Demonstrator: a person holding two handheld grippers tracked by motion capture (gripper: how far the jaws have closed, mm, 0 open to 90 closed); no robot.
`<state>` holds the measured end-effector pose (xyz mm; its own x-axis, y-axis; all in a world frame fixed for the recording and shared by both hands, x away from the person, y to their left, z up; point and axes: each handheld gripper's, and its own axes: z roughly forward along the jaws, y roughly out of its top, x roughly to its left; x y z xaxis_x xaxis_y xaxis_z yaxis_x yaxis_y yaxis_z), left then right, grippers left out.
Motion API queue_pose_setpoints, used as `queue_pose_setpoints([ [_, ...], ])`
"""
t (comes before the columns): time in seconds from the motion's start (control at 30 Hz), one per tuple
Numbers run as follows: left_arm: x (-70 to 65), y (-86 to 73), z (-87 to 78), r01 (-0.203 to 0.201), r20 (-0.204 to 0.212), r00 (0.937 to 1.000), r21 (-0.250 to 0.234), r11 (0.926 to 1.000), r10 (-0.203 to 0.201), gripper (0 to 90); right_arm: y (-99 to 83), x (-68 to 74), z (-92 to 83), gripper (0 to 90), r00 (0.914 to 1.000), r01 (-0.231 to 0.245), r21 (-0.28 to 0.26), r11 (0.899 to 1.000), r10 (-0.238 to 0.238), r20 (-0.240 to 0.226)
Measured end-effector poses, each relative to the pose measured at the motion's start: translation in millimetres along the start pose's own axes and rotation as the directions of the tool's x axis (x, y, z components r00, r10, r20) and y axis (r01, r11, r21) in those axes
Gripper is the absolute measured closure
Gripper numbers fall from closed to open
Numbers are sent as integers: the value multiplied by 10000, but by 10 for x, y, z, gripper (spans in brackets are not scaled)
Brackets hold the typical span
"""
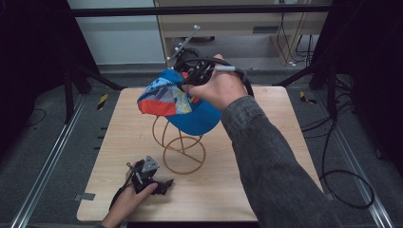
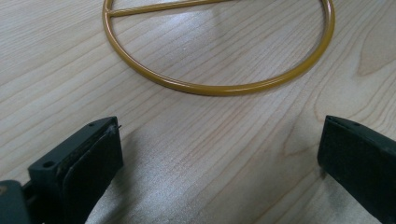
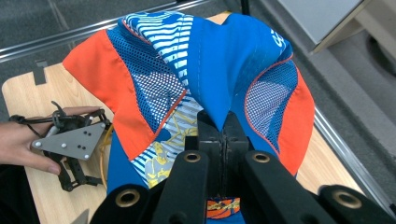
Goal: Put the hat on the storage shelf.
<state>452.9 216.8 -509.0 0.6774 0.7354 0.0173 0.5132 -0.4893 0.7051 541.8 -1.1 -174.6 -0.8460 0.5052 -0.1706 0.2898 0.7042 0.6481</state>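
A cap [image 1: 176,102] of blue cloth with orange mesh panels and a striped print hangs over the top of a yellow wire stand [image 1: 183,147] in the middle of the wooden table [image 1: 128,137]. My right gripper [image 1: 190,80] holds it from the far side. In the right gripper view the black jaws [image 3: 223,128] are shut on a fold of the cap [image 3: 154,79]. My left gripper [image 1: 164,186] rests on the table near the front left, and its jaws [image 2: 219,144] stand wide open with nothing between them. They point at the stand's ring base [image 2: 219,88].
A grey sleeve [image 1: 275,166] crosses the right half of the table. Metal rails [image 1: 47,161] run along the floor on both sides. Cables [image 1: 347,185] lie on the floor at the right. A pale cabinet [image 1: 228,28] stands behind the table.
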Motion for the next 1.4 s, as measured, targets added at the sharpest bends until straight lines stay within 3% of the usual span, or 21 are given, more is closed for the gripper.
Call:
queue_pose_setpoints([
  [0.17,2,1,0,-14,47,10000,-2,10000,14,0,70,68,230,898,9996,125,267,9996,-118,-266],
  [0.47,-1,2,1,-13,15,10000,1,10000,13,0,40,138,458,898,9983,152,560,9983,-120,-566],
  [1.0,-8,5,5,-26,45,10000,-17,10000,26,0,-51,229,568,893,9956,403,890,9952,-325,-880],
  [1.4,-12,8,8,-44,65,10000,-17,10000,44,0,-13,250,613,895,9960,389,877,9954,-316,-830],
])
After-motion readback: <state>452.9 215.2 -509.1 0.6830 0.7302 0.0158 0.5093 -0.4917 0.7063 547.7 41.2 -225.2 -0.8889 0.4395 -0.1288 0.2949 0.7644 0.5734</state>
